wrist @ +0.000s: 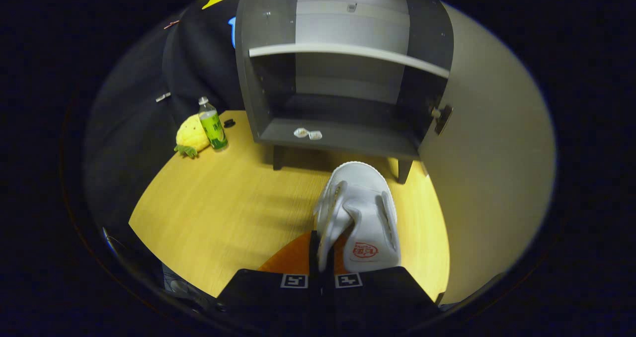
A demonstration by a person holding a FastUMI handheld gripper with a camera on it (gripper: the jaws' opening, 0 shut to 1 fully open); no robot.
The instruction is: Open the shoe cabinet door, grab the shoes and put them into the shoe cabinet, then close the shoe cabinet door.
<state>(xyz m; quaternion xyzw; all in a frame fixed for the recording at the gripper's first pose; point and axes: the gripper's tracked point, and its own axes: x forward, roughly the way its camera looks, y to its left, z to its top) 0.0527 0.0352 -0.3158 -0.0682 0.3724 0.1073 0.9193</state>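
Shoe cabinet [343,78] at the far edge of the surface [223,212], raised on legs; its door [492,178] swung open to the right; one shelf [348,53] across the interior; two small packets [308,133] on the cabinet floor near its front lip; shoe [362,212] before the cabinet, its collar pinched in the closed jaws of the gripper [320,257]; bottle [212,126] left of the cabinet; plush toy [191,137] touching the bottle's left side.
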